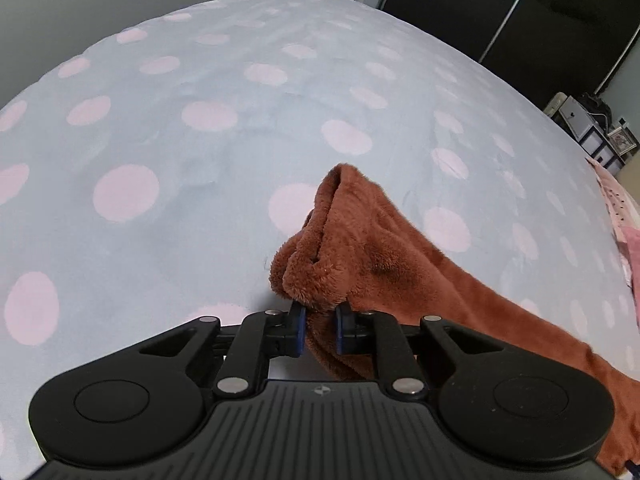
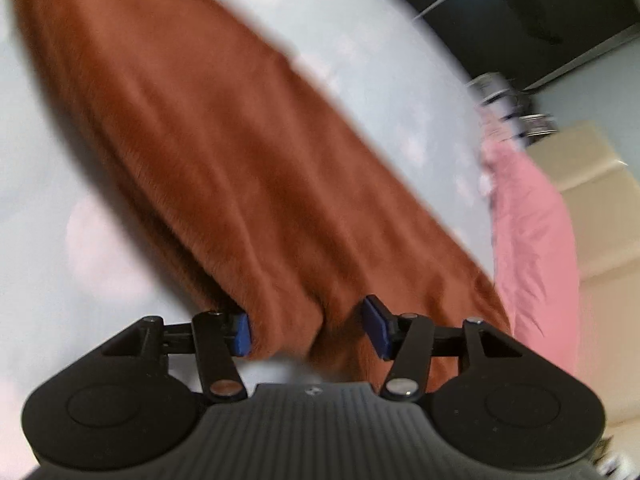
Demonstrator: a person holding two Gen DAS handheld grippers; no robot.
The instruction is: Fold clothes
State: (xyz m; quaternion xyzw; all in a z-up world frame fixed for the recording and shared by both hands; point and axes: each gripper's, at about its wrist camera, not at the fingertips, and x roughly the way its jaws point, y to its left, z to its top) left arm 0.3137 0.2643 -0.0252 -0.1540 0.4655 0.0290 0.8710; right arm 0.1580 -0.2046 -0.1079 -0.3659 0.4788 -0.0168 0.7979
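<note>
- Gripping a bunched fold of the brown fleece garment (image 1: 360,248), the left gripper (image 1: 321,330) has its blue pads (image 1: 298,330) pressed in on the cloth from both sides; the pinched edge stands up above the jaws in a rumpled peak.
- From that peak the garment trails off to the right, just above the polka-dot bedspread (image 1: 160,128), and leaves the picture at the lower right corner.
- Right gripper (image 2: 312,328): jaws stand apart, with garment folds (image 2: 224,152) lying between them. The left pad (image 2: 241,336) looks to touch the cloth; the right pad sits clear of it.
- Writing: none readable. A small round emblem (image 1: 321,390) marks the top of each gripper body, too small to make out.
- A pink cloth (image 2: 532,248) lies at the bedspread's right edge, beyond the garment; a cardboard box (image 2: 604,208) stands beyond that, off the bedspread.
- Right wrist view is motion-blurred; the bedspread's dots smear to pale patches, and small items past its far right corner cannot be identified.
- Dark wardrobe doors (image 1: 460,4) rise behind the bedspread's far edge; white shelving (image 1: 580,120) with small clutter stands off its right side, detail unclear.
- Garment type cannot be told: only part of it shows in either view.
</note>
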